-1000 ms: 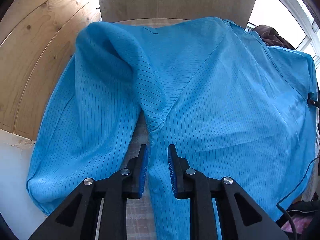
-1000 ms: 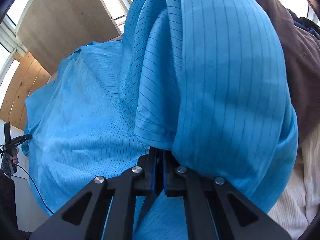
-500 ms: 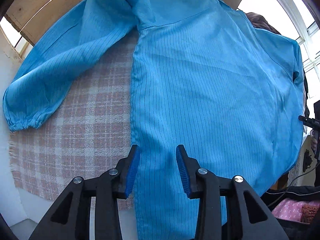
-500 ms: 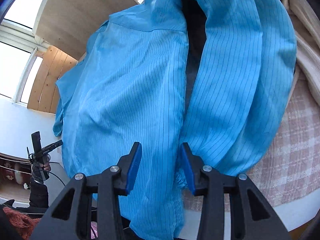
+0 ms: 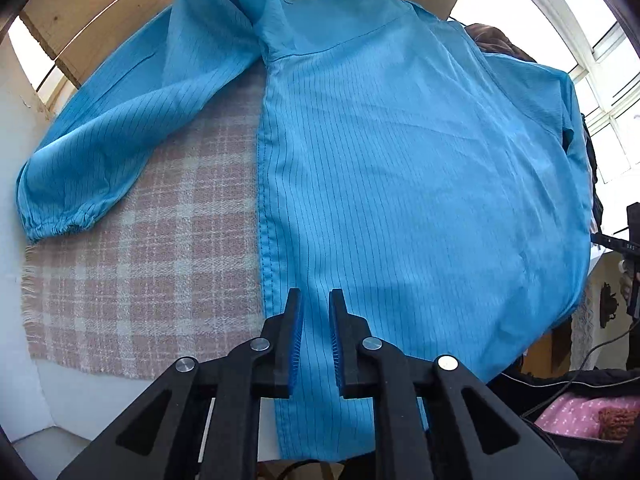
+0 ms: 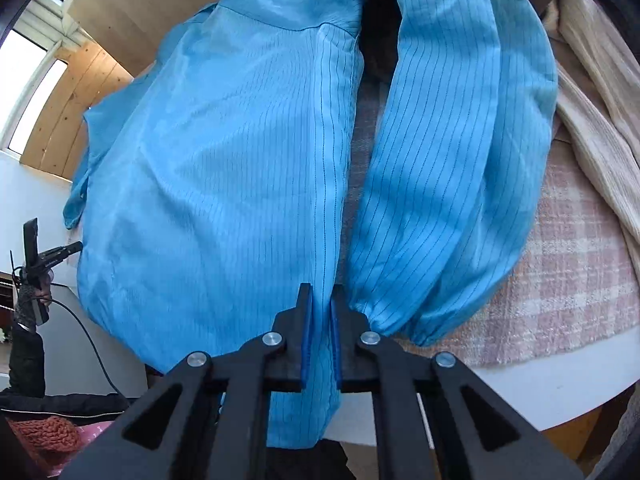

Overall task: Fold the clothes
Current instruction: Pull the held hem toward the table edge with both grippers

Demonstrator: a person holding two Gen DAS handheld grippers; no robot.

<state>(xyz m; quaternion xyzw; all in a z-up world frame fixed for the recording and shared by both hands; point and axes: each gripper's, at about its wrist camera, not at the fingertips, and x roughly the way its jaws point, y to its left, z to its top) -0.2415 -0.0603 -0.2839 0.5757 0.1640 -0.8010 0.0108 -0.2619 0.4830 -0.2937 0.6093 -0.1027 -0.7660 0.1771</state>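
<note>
The pinstriped blue shirt (image 5: 400, 184) is lying across a plaid cloth (image 5: 140, 280), and both the left gripper (image 5: 314, 320) and the right gripper (image 6: 320, 312) are closing their jaws around its hem at 6 o'clock, pads not yet pressing. Only the right view is showing a ribbed cream garment (image 6: 592, 120) at 2 o'clock, crowding the shirt's sleeve (image 6: 452, 160).

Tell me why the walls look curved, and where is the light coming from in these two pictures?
Left wrist view: the wide lens bends the wooden wall; a blown-out white window at upper right backlights the blue shirt. Right wrist view: the same bending, dark corners, a bright window at upper left, and deep shadow between the shirt's body and its sleeve.
</note>
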